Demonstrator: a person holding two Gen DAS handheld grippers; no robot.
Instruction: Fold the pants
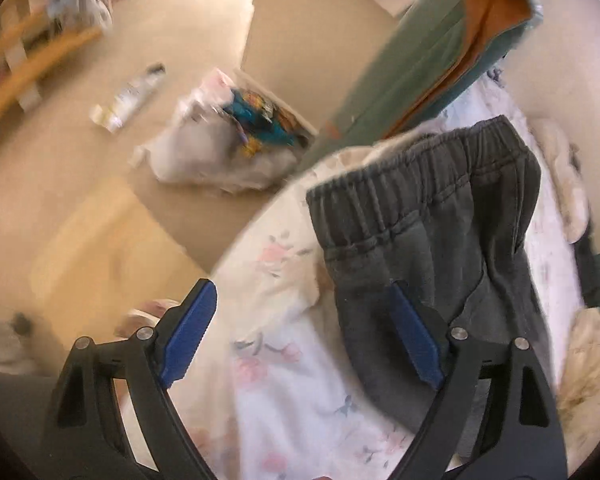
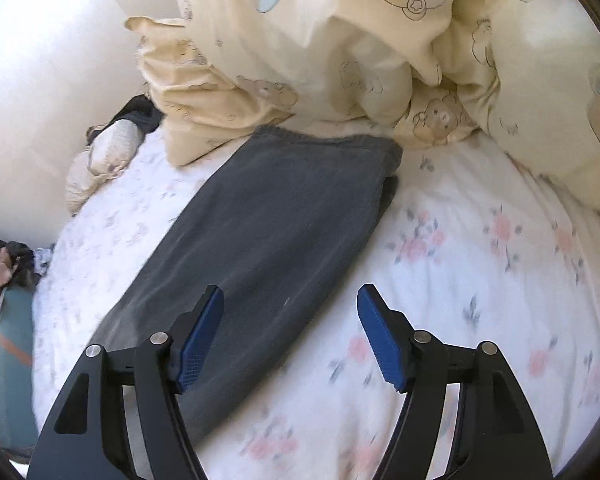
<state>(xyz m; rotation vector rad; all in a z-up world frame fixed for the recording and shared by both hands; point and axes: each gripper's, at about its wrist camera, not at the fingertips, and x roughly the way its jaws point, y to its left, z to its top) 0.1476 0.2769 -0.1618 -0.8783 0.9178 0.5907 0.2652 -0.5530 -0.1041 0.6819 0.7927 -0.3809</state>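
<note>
The left gripper [image 1: 304, 328] has its blue fingers spread wide apart, holding nothing. One finger is over the flowery sheet [image 1: 276, 368], and the other is over the dark gray pants [image 1: 432, 240]. The pants lie flat on the bed, with their stretchy waistband [image 1: 416, 160] at the far end, close to the bed's edge. Past that edge is bare tan floor, with a white plastic bag [image 1: 216, 152] and a bottle [image 1: 134, 94] farther off.

The right gripper [image 2: 290, 332] is spread apart too, holding nothing. Its left finger sits over the pants [image 2: 268, 232], and the other is over bare sheet [image 2: 480, 248], where there is lots of free room. Only this view shows the pants' far hem next to the yellow bear blanket [image 2: 340, 52], with a pale wall on the left.
</note>
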